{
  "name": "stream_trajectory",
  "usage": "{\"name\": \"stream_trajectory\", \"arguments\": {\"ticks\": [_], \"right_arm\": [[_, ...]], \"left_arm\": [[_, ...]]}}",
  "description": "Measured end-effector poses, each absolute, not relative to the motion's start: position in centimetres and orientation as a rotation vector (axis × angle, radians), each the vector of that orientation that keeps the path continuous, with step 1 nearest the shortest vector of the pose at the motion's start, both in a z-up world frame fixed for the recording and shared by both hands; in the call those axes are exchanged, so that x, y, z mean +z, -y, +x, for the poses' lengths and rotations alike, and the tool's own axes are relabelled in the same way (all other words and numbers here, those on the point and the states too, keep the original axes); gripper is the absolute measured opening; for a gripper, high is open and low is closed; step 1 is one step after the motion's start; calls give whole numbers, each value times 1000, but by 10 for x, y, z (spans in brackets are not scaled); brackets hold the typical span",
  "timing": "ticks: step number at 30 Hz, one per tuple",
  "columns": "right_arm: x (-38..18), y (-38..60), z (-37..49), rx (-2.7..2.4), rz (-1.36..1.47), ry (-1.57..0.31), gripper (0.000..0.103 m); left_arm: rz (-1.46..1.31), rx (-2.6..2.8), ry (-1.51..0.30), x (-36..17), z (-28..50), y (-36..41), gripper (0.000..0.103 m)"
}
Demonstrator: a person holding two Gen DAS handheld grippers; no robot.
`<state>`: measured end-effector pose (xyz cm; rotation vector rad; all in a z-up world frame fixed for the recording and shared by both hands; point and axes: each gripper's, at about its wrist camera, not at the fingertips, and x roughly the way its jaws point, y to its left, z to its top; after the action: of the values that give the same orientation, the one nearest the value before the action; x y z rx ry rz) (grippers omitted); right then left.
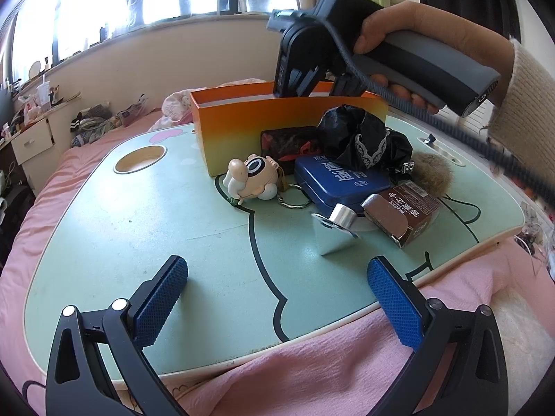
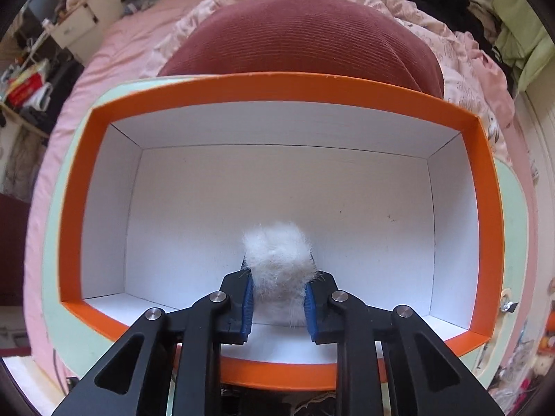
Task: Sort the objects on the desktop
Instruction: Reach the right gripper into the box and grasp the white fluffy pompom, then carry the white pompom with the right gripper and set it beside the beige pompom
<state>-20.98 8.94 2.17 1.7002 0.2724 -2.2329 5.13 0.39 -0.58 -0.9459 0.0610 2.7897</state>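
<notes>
An orange box [image 1: 277,121] with a white inside stands at the back of the green lap table [image 1: 156,215]. My right gripper [image 2: 277,277] is shut on a white fluffy pom-pom [image 2: 277,253] and holds it inside the orange box [image 2: 277,83], above its white floor. In the left wrist view the right gripper's body [image 1: 305,66] dips into the box top. My left gripper [image 1: 277,277] is open and empty above the table's front edge. Beside the box lie a toy figure keychain [image 1: 249,176], a blue tin [image 1: 340,180], a brown carton [image 1: 412,208], black lace cloth [image 1: 360,135] and a brown pom-pom [image 1: 433,173].
A dark red patterned pouch [image 1: 288,142] leans against the box. A silver metal piece [image 1: 336,228] lies in front of the blue tin. The table has a round cup hole [image 1: 140,159] at the left. Pink bedding [image 1: 312,374] surrounds the table; a dark red cushion [image 2: 305,38] lies behind the box.
</notes>
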Motion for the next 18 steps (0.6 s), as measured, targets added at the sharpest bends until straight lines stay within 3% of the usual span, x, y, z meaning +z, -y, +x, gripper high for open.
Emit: {"name": "stream_trajectory", "arguments": {"ticks": [5, 9, 18], "right_arm": [[92, -121, -177, -2370, 1384, -154, 22], [119, -148, -126, -2347, 1242, -165, 23], [30, -200, -105, -2491, 1319, -141, 23]], "left_arm": [[-945, 2789, -60, -6, 51, -3, 103], [-946, 2789, -60, -5, 51, -4, 103], [-946, 2789, -60, -6, 52, -4, 103]]}}
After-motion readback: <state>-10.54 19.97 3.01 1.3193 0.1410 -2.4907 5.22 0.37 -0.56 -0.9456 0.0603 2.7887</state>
